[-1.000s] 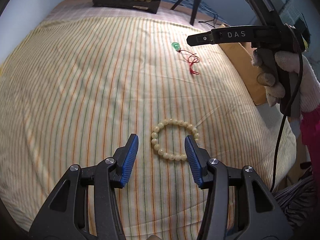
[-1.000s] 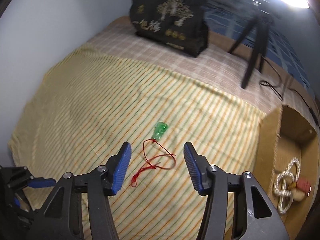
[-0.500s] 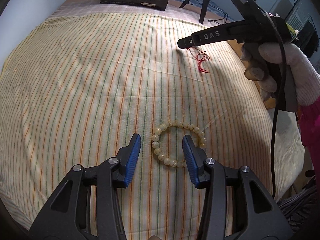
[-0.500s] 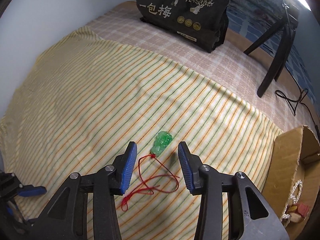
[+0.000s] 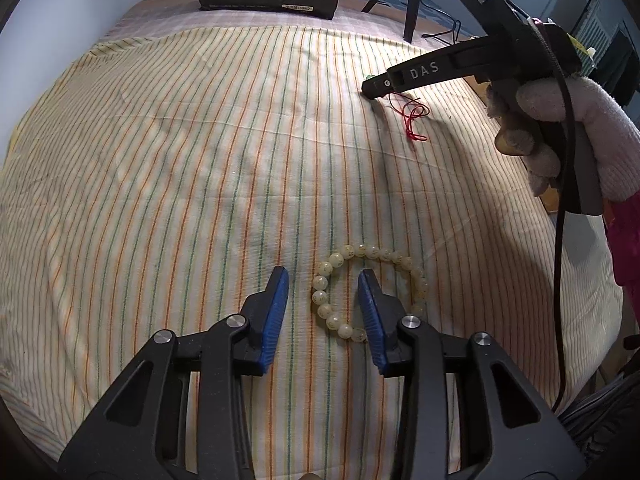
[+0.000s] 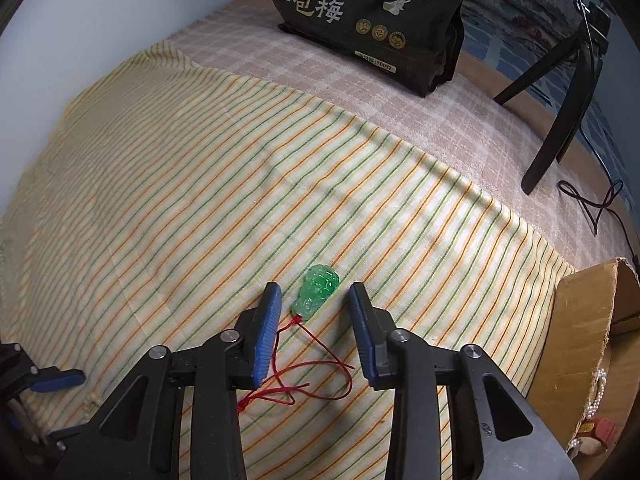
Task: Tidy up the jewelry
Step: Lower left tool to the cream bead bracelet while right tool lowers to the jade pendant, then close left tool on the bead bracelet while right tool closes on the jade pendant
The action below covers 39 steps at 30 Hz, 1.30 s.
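In the left wrist view the left gripper (image 5: 322, 282) sits at lower centre, its blue-padded jaws part-way spread and just closing in. The left side of a pale bead bracelet (image 5: 370, 292) lies between them on the striped cloth (image 5: 180, 160); the right jaw stands inside the ring of beads, and neither pad presses on a bead that I can make out. At upper right of that frame the right gripper (image 5: 370, 86) points down at the cloth, held by a hand (image 5: 560, 128) in a pale fuzzy glove.

In the right wrist view the right gripper (image 6: 314, 294) fills the lower centre, its jaws likewise part-way spread and just narrowing. A green carved pendant (image 6: 318, 292) lies on the cloth between the fingertips, apart from both pads. Its red cord (image 6: 304, 380) trails toward the bottom of the frame in loose loops between the jaws.

At the right edge stands an open cardboard box (image 6: 584, 320). Low inside it, at lower right, a string of small white beads (image 6: 596, 396) and a small reddish block (image 6: 604, 428) show; the rest of the inside is cut off.

At top centre a black printed bag (image 6: 372, 12) stands on a checked cloth (image 6: 340, 92), with black tripod legs (image 6: 556, 132) at upper right.
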Motion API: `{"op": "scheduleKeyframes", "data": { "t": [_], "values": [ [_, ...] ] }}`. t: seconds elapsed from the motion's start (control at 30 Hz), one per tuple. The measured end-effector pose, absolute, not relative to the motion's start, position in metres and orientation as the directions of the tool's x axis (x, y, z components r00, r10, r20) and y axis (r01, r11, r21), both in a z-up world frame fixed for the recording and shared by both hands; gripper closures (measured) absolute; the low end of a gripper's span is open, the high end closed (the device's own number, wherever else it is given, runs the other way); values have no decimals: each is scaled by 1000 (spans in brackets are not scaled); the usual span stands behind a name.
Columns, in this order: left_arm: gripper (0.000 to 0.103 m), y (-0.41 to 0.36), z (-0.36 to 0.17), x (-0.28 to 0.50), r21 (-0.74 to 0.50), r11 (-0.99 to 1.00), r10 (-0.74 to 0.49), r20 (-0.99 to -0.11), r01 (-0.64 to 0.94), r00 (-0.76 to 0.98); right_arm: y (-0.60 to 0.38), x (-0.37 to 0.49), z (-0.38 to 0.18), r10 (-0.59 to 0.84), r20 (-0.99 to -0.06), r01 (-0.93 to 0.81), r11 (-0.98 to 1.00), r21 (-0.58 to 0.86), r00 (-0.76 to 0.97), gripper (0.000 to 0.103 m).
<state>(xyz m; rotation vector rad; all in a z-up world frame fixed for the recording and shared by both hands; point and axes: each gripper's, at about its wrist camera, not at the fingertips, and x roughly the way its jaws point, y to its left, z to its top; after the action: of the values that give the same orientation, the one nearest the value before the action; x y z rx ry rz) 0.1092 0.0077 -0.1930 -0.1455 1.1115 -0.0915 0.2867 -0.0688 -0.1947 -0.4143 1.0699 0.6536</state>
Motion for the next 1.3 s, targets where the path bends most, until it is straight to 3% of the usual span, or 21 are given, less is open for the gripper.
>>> {"op": "scheduleKeyframes", "data": {
  "t": [0.27,0.53,1.3],
  "values": [
    [79,7,-196,113,-136,991,-123,-885,5,449,-74,287,-196,293,-901,-659,752,12,319,88],
    [95,14,-198,115,-146,989,-130,-881,-2,454,-75,285,-195,291,-901,-655,755,9,323,89],
    [97,13,-199,117,-129,992,-111,-880,-7,462,-84,272,-194,286,-901,-673,739,-10,328,91]
  ]
}}
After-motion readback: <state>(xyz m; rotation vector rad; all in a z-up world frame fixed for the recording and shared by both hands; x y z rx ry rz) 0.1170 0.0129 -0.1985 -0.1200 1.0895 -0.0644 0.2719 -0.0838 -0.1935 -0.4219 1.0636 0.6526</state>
